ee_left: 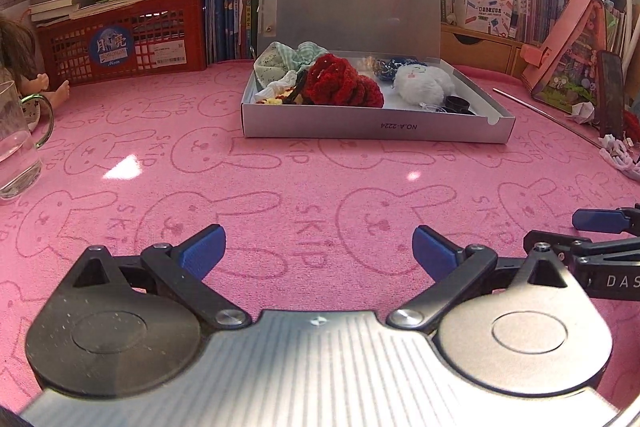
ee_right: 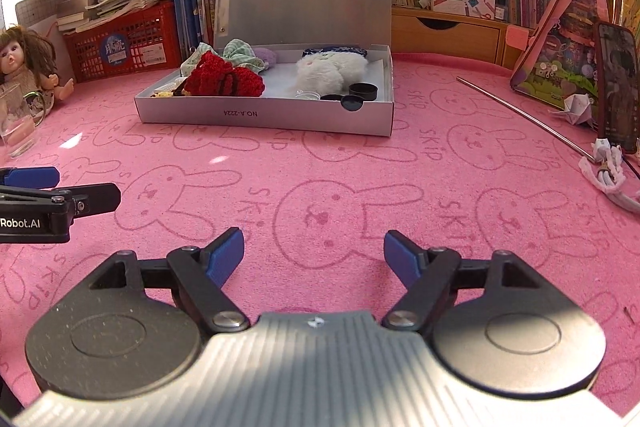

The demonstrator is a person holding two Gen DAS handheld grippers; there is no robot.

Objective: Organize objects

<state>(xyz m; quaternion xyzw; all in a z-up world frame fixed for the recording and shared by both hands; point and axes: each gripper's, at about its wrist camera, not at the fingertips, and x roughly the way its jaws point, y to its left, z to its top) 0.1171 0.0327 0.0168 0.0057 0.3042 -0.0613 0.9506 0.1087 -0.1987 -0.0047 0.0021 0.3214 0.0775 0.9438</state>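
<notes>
A shallow silver box lies on the pink bunny-print cloth with its lid standing up behind it. Inside are a red crocheted piece, a white fluffy toy, green checked fabric, and small black caps. My left gripper is open over bare cloth, well short of the box. My right gripper is also open with nothing between its blue fingers. Each gripper shows at the edge of the other's view.
A glass mug and a doll sit at the left. A red basket under stacked books and a wall of books stand behind. On the right are a metal rod, a phone, a pink case and a white cable.
</notes>
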